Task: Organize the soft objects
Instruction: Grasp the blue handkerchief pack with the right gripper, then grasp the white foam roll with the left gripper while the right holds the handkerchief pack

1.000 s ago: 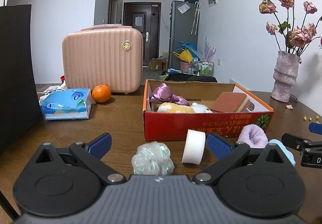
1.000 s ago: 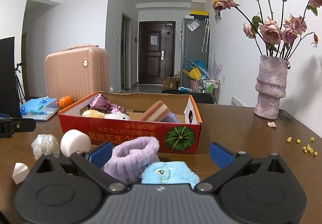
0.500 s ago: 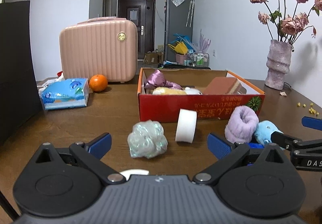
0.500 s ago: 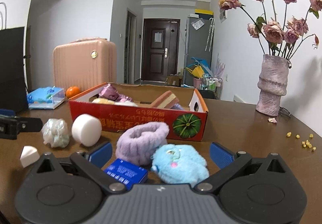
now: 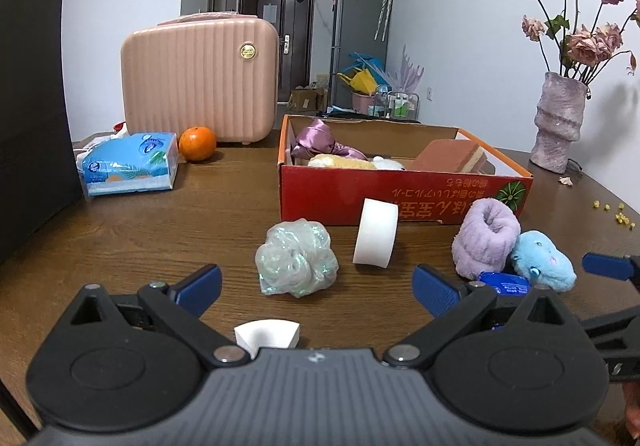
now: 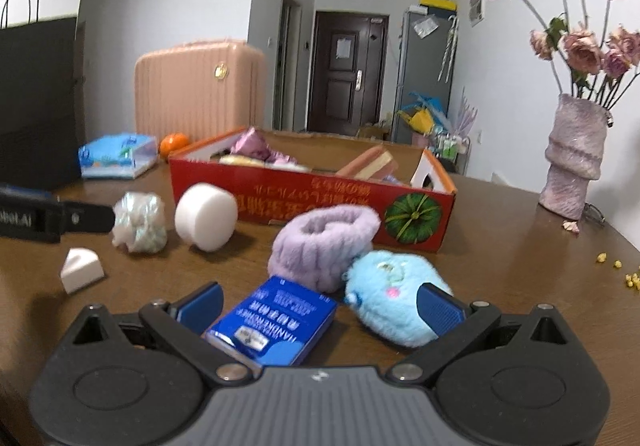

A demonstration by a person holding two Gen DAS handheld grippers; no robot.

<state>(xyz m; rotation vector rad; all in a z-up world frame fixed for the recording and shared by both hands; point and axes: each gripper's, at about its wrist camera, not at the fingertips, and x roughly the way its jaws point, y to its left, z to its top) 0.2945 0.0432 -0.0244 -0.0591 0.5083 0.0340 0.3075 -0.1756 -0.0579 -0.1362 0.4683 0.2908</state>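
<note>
Hovering spread and empty, the right gripper has the blue plush toy by its right finger, probably light and squashy, best pinched across its middle.

We log a brown wooden bench carrying red box, mesh pouf, white roll, purple band, blue plush, suitcase.
</note>
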